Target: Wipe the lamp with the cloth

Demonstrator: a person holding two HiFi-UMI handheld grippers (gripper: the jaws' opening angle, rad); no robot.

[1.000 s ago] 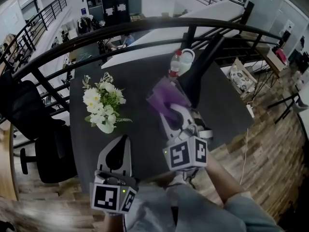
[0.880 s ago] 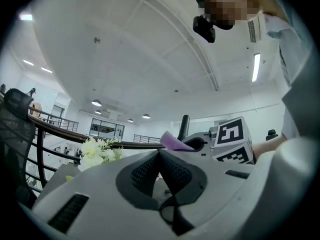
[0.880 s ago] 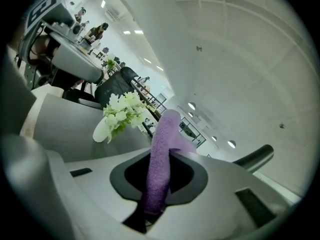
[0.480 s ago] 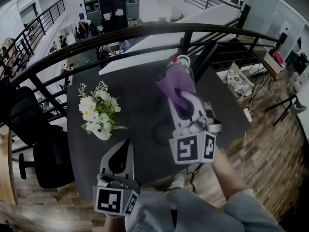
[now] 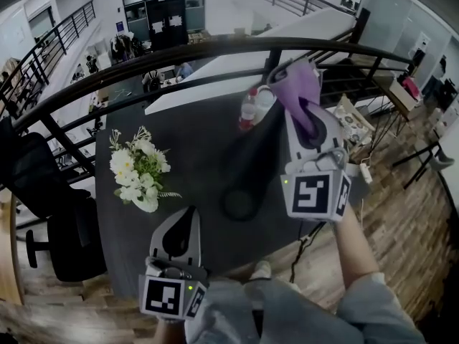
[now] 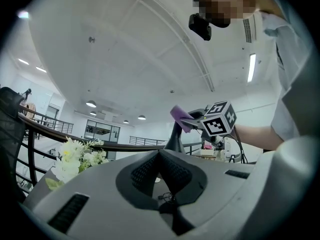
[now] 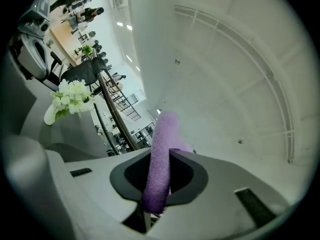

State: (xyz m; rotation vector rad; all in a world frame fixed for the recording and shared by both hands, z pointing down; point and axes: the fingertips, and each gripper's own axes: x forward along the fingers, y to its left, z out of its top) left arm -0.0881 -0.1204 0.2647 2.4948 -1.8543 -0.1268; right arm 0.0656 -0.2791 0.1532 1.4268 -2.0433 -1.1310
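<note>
A black lamp (image 5: 252, 160) rises from a round base (image 5: 240, 205) on the dark table (image 5: 186, 135). My right gripper (image 5: 303, 100) is shut on a purple cloth (image 5: 295, 86) and holds it high, at the lamp's upper end. In the right gripper view the cloth (image 7: 164, 129) stands up between the jaws of that gripper (image 7: 167, 159). My left gripper (image 5: 188, 213) hangs low near the table's front edge, shut and empty. In the left gripper view, past that gripper (image 6: 159, 153), the lamp stem (image 6: 175, 138) and the cloth (image 6: 181, 118) show.
A white vase of white flowers (image 5: 136, 174) stands on the table's left. A bottle with a red label (image 5: 248, 112) and a white cup (image 5: 264, 99) sit at the back. A black railing (image 5: 143, 67) curves behind the table, and an office chair (image 5: 43, 192) stands at the left.
My right gripper has risen and moved right with the purple cloth, from the lamp's lower stem toward its top. The left gripper has stayed near the front edge.
</note>
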